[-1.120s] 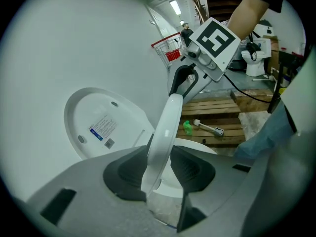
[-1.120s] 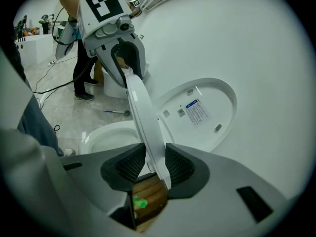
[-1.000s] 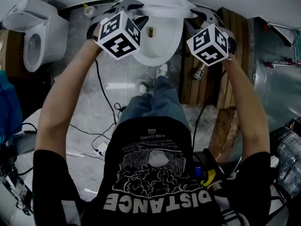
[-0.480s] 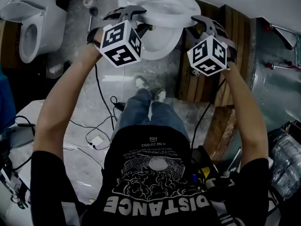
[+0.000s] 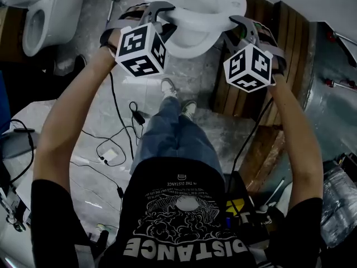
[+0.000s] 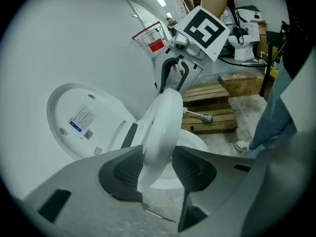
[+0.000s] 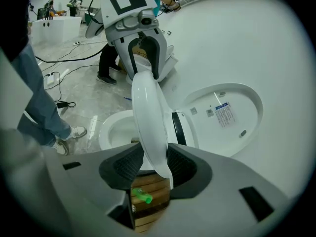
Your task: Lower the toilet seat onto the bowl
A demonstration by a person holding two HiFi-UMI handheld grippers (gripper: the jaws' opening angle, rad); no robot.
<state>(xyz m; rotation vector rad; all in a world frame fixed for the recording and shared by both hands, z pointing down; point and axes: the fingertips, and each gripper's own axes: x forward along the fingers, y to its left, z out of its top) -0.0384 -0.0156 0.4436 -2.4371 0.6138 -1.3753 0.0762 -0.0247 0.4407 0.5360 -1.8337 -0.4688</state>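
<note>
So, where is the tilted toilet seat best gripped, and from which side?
Probably the thin side rim of the toilet seat, coming in from that side: it tilts above the bowl, hinged at the back, so the rim is free above and below.

Toilet seat dropped lower; left tongs, right tongs widened around it.

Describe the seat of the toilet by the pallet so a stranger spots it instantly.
Find the white ceramic toilet bowl beside the wooden pallet, not the second toilet at left. Its white plastic seat ring stands tilted partway down in front of the raised white lid. Unlike the solid, labelled lid, it is an open hoop.
</note>
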